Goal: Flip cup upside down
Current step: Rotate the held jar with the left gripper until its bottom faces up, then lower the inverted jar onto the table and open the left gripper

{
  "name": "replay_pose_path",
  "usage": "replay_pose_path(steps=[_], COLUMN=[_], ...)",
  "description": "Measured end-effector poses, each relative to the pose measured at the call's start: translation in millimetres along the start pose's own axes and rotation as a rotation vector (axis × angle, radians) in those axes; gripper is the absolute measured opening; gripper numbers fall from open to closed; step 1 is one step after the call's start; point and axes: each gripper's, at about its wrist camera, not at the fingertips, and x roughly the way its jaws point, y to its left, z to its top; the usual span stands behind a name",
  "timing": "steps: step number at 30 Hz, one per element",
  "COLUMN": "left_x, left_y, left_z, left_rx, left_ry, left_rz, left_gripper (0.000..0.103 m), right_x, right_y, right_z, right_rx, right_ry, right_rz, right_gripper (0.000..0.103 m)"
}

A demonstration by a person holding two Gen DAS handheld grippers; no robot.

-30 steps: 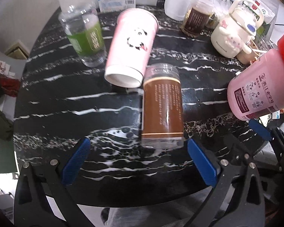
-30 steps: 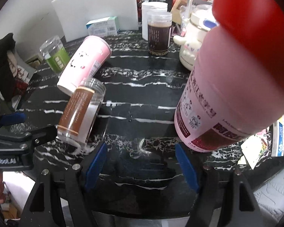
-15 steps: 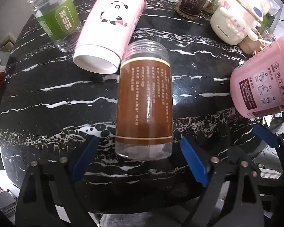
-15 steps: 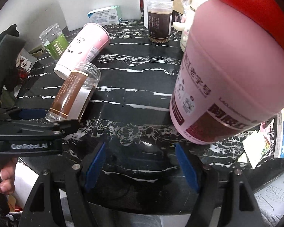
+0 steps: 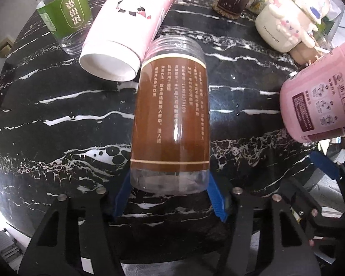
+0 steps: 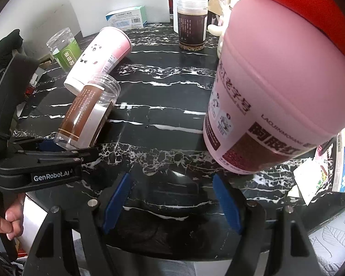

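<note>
Green-labelled jar (image 5: 64, 20) stands at the far left of the black marble table (image 5: 57, 119), and beside it the pink panda cup (image 5: 131, 27) lies on its side, white open end facing the camera, touching the clear brown-label jar (image 5: 170, 119). That jar also lies on its side, and the left gripper (image 5: 169, 195) has its blue pads (image 5: 215, 201) closed in against the clear base end. Over on the right, the right gripper (image 6: 172, 201) hangs wide open above the table edge with nothing between its fingers, the big pink red-lidded tub (image 6: 276, 87) looming just beyond it.
</note>
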Motion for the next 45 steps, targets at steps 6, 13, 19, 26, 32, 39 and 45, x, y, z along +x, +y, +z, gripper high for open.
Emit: replay_pose_path(steps=[6,13,19,26,32,39,45], left_x=[-16.6,-37.8,-57.0,-69.4,-77.3,-79.2,-79.7], left_y=[3.4,2.5,3.0,5.0,1.9,3.0,3.6], left_z=[1.7,7.7,14.2,27.0,41.0,56.7,68.8], left_rx=[0.006,0.036,0.059,0.062,0.084,0.079,0.092], left_ry=[-0.033,-0.073,-0.119,-0.145,-0.171,-0.178,-0.188], left_rz=[-0.002,0.033,0.065,0.062,0.067,0.060,0.060], left_gripper=[0.058,0.058,0.058,0.058,0.058,0.058,0.058], right_x=[-1.1,-1.8,-4.7,-7.3,-6.6,-5.5,-4.5], right_y=[1.8,5.7,7.7,11.6,13.0,13.0,11.9], right_z=[-0.3,2.6,5.2,9.6,12.8,19.5,27.4], right_rx=[-0.008,-0.016,-0.022,-0.034,-0.029,-0.014,-0.001], right_ry=[0.000,0.003,-0.004,-0.021,-0.025,-0.033,-0.039], right_rz=[0.002,0.008,0.014,0.015,0.013,0.008,0.004], right_gripper=[0.075,0.075,0.075,0.075,0.075,0.075,0.075])
